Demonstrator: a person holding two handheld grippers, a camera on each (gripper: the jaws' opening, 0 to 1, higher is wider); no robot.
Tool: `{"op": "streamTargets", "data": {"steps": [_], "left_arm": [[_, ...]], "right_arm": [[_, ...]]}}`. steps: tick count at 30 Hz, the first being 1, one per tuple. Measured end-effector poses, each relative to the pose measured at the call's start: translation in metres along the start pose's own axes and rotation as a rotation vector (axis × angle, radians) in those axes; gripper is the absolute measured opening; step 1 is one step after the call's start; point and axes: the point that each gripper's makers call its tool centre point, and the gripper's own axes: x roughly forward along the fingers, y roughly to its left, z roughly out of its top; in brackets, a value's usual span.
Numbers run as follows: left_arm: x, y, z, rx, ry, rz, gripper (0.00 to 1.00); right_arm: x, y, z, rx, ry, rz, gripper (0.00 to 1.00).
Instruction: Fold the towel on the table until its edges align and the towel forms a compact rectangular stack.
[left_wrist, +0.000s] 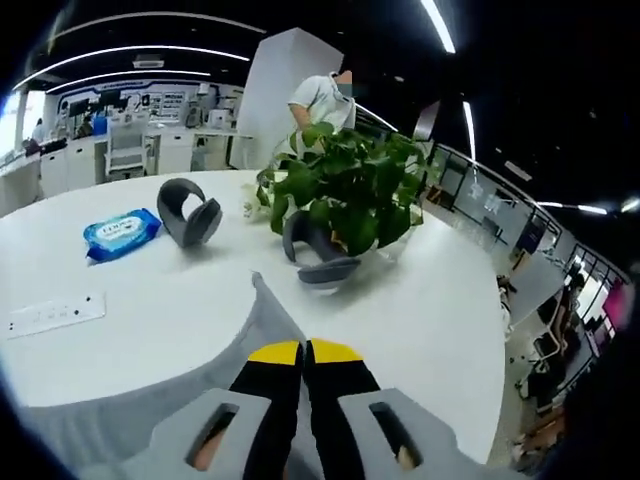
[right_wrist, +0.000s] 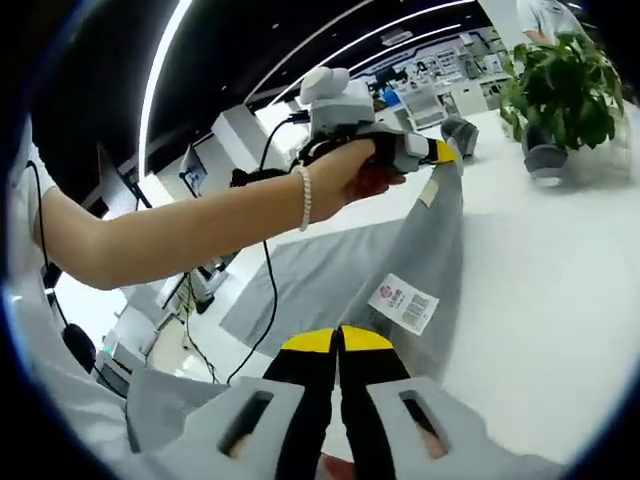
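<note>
towel (right_wrist: 420, 260) pinched in both grippers, barcode label (right_wrist: 404, 303) text unreadable

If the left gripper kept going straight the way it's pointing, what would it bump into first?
Probably the dark grey curved holder in front of the potted plant. The left gripper, shut on the grey towel, points across the white table toward it. Depth is hard to judge, so it might pass above it.

Grey towel (right_wrist: 340, 275) with white barcode label (right_wrist: 404, 302), lifted off white table (right_wrist: 560, 300), stretched from centre bottom toward upper right of frame.
</note>
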Motion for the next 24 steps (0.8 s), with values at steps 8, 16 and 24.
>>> {"op": "streamTargets", "data": {"steps": [8, 16, 24], "left_arm": [[-0.048, 0.031, 0.003, 0.003, -0.023, 0.025, 0.02], [-0.089, 0.069, 0.005, -0.015, -0.049, 0.058, 0.01], [-0.121, 0.101, 0.004, -0.012, -0.061, 0.091, 0.01]], "right_arm": [[0.026, 0.044, 0.004, -0.053, 0.017, 0.043, 0.0], [0.05, 0.081, 0.006, -0.098, 0.022, 0.067, 0.0], [0.072, 0.115, 0.005, -0.133, 0.049, 0.114, 0.0]]}}
